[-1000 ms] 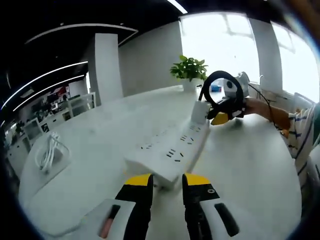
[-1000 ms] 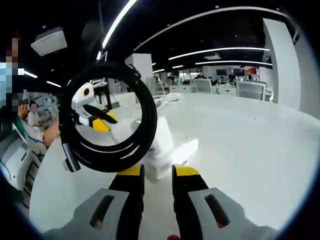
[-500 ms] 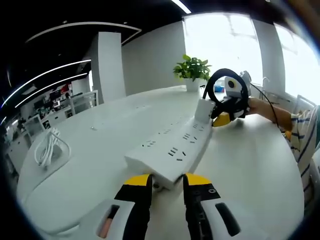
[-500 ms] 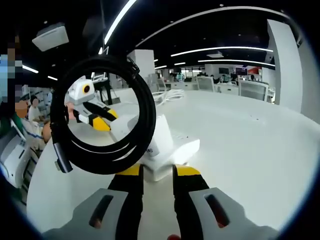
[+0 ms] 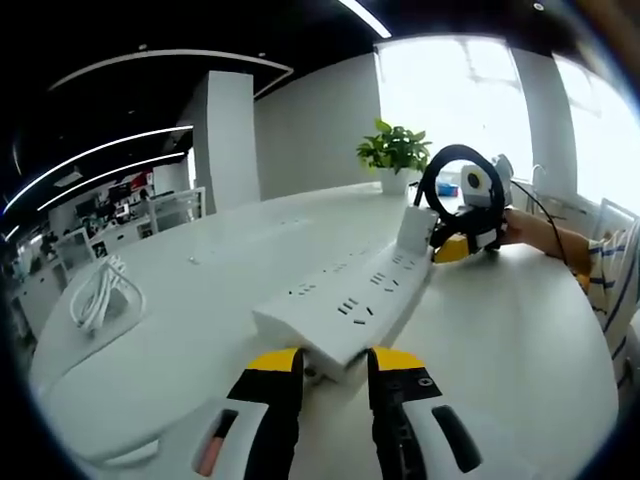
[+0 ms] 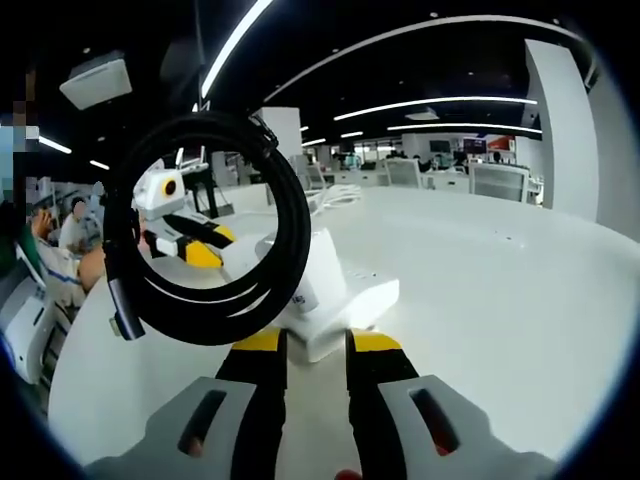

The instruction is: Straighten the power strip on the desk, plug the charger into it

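Right gripper view: cable coil (image 6: 215, 235) hides charger (image 6: 320, 272), power strip (image 6: 345, 305).

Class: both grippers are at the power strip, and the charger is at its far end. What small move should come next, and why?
Probably press the charger straight down into the power strip. The right gripper holds the charger, with its coiled black cable, at one end of the strip, while the left gripper steadies the other end on the desk.
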The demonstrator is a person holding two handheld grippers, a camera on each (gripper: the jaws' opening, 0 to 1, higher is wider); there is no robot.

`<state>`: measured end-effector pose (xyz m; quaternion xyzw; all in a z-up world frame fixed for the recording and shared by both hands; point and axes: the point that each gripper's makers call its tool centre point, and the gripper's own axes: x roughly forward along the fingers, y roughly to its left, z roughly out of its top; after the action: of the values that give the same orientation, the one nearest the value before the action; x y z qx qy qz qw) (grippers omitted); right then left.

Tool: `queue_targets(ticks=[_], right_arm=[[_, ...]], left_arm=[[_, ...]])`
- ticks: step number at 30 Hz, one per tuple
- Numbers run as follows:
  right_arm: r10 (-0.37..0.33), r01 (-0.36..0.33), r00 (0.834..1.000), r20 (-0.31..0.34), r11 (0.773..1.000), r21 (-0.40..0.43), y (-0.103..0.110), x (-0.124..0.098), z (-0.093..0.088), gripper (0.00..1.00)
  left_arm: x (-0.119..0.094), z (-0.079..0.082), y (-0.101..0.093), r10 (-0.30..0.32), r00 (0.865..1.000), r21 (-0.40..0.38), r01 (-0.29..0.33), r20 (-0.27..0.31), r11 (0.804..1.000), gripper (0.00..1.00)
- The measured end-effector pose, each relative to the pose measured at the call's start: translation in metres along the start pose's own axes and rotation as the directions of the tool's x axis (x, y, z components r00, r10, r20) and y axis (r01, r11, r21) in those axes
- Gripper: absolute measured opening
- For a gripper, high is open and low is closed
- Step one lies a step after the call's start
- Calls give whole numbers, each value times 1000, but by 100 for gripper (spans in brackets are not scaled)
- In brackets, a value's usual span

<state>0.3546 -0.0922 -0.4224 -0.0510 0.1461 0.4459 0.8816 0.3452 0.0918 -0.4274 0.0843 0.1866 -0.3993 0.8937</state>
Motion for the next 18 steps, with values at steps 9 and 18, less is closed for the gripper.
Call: queue_targets(ticks=[9, 18], right_arm=[[-46, 47, 999, 16, 999, -12, -3, 3, 1, 22], [-96, 97, 995, 15, 994, -43, -8, 4, 4, 20]], left_arm=[[5, 2, 5, 16, 999, -6, -16, 28, 1000, 25], [8, 3, 7, 31, 998, -2, -31, 46, 1000, 25]])
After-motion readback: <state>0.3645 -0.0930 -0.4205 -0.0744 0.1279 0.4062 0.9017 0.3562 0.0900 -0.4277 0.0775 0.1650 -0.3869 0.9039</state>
